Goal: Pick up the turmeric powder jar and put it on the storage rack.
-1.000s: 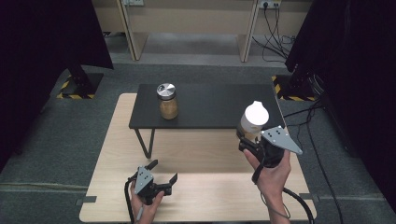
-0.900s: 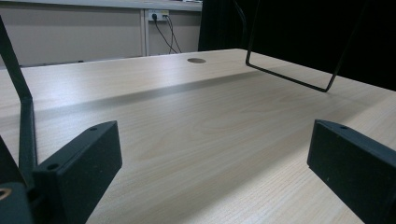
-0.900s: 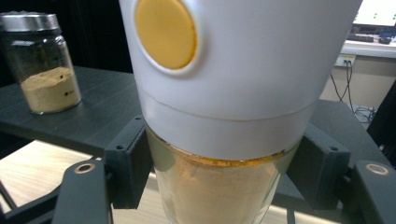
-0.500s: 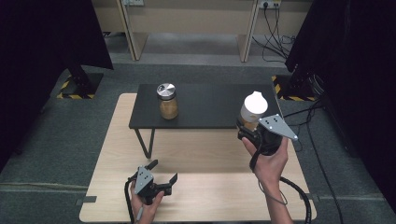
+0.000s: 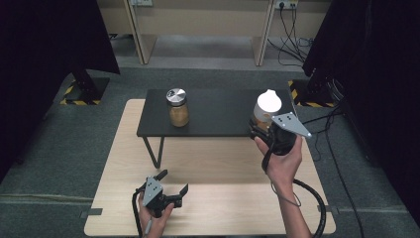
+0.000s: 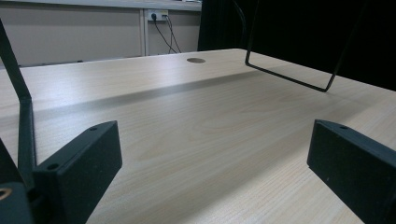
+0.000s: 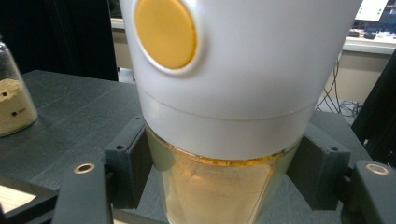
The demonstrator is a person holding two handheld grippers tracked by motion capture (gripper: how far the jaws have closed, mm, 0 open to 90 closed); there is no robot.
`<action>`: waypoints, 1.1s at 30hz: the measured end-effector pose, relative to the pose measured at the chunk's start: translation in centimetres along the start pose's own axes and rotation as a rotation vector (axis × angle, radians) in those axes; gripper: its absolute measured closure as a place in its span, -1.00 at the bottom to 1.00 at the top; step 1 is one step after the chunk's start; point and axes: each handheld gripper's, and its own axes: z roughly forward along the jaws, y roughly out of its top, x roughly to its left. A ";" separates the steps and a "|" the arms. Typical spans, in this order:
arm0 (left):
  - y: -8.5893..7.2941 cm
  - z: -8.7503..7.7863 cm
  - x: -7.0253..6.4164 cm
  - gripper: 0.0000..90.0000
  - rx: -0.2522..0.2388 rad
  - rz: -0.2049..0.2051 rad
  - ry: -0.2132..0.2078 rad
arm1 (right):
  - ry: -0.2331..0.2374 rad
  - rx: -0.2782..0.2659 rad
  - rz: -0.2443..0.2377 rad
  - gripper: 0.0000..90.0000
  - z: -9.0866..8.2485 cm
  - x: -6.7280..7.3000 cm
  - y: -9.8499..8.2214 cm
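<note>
My right gripper (image 5: 263, 126) is shut on a clear jar with a white cap (image 5: 267, 110) and holds it upright over the right end of the black shelf (image 5: 218, 119). In the right gripper view both pads (image 7: 130, 163) press the glass just under the white cap (image 7: 233, 70), which bears a yellow round spot; yellowish powder fills the jar (image 7: 219, 186). A second jar with a silver lid (image 5: 178, 107) and tan powder stands on the shelf's left part, also seen as the jar (image 7: 14, 102) at the left edge. My left gripper (image 5: 173, 182) rests open low on the wooden table (image 5: 223, 163), nothing between its fingers (image 6: 79, 172).
The black shelf stands on thin wire legs (image 5: 153, 148) over the wooden table's far half. The wire legs (image 6: 289, 77) also rise ahead of the left gripper. Cables (image 5: 317, 208) trail from the right gripper. Dark curtains flank both sides, grey floor around.
My right gripper has carried the white-capped jar away from the person and slightly up, over the shelf's right end. The left gripper has kept still.
</note>
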 end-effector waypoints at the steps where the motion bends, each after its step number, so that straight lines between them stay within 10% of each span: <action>1: 0.0 0.0 0.0 -0.95 0.000 0.000 0.000 | 0.001 0.003 -0.002 -0.32 0.2 0.0 0.1; 33: 0.0 0.0 0.0 -0.95 0.001 0.001 -0.002 | -0.017 0.086 0.009 -0.32 4.7 0.2 2.0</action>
